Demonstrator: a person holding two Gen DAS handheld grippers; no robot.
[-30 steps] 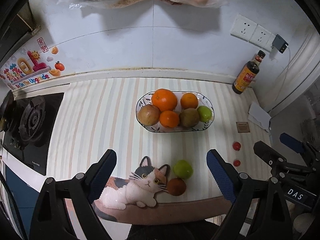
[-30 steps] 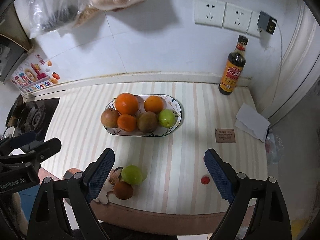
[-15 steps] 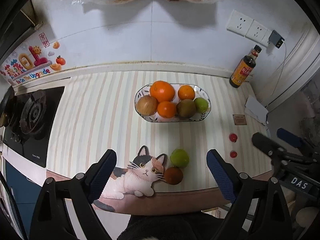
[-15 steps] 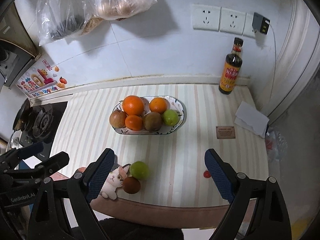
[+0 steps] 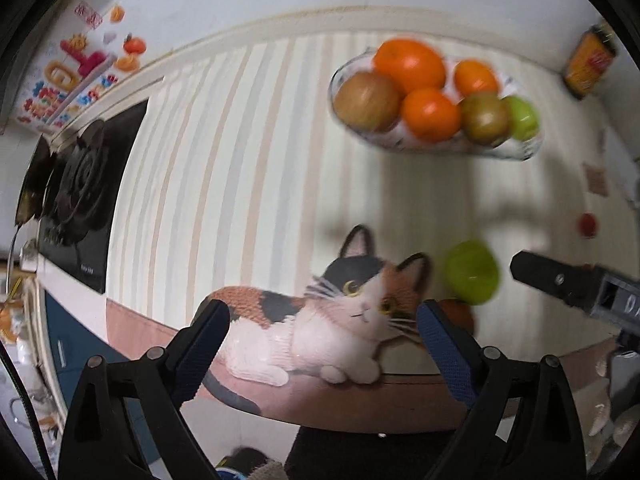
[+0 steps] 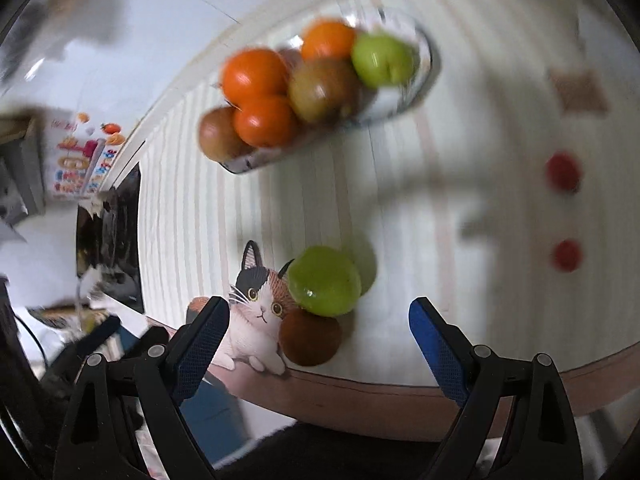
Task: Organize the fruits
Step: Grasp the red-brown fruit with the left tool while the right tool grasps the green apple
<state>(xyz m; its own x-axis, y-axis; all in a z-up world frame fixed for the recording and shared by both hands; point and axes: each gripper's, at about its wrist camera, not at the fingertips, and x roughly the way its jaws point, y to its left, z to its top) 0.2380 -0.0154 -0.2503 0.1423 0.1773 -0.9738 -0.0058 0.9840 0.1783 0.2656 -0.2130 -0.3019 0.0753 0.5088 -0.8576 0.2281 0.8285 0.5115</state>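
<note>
A patterned oval bowl (image 5: 508,152) (image 6: 424,60) at the back of the striped counter holds oranges, brown fruits and a green one. A loose green fruit (image 5: 472,272) (image 6: 324,280) and a brown fruit (image 6: 310,336) (image 5: 458,314) lie near the front edge beside a cat-shaped mat (image 5: 320,320) (image 6: 256,320). My left gripper (image 5: 322,340) hangs open above the cat mat. Above the two loose fruits my right gripper (image 6: 316,334) also stands open, nothing between its fingers. Its finger (image 5: 560,280) shows at the right of the left wrist view.
Two small red fruits (image 6: 562,172) (image 6: 566,256) lie on the counter to the right. A gas stove (image 5: 80,200) borders the left side. A sauce bottle (image 5: 588,64) stands in the back right corner. A small brown card (image 6: 578,90) lies nearby.
Both grippers have dropped toward the counter and tilted downward, so the loose fruits and cat mat look much larger. The right gripper has rolled, tilting its view. Both stay open.
</note>
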